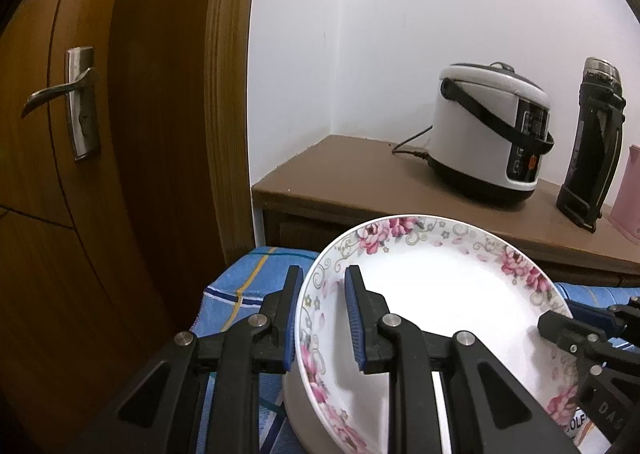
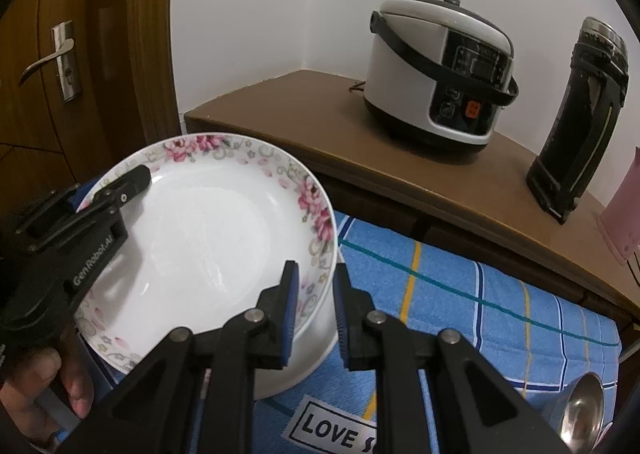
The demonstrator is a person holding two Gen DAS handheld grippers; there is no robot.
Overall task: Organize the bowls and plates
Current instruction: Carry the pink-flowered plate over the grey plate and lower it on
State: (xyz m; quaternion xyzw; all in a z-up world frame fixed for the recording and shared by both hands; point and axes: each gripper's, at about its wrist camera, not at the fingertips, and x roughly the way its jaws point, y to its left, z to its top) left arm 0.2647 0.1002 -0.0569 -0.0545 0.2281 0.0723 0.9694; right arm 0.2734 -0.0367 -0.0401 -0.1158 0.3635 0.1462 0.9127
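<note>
Black fingers with blue pads fill the bottom of both views. In the left wrist view the left tool (image 1: 322,314) is clamped narrow on the near-left rim of the floral plate (image 1: 432,294), one pad outside the rim and the other inside the dish. In the right wrist view the right tool (image 2: 316,310) grips the lower right rim of the same plate (image 2: 208,238) in the same way, its jaws narrow with the rim pinched between the pads. The plate, white with pink flowers and grey scrolls round its edge, sits tilted in the lower middle of each frame, held by both tools on opposite sides. Directly beneath it in the right wrist view a plain white dish (image 2: 308,358) shows under the lower right edge; whether the two touch I cannot tell. A hand (image 2: 52,386) grips the left tool's handle at the lower left of that view. Under everything lies a blue checked cloth (image 2: 480,314) with a printed label reading "LOVE". A metal spoon (image 2: 580,410) lies at the lower right corner. Farther back, a brown wooden surface (image 2: 304,121) carries a white rice cooker (image 2: 432,73) and a black flask (image 2: 580,121). A wooden door (image 1: 80,133) with a metal handle stands at the left.
</note>
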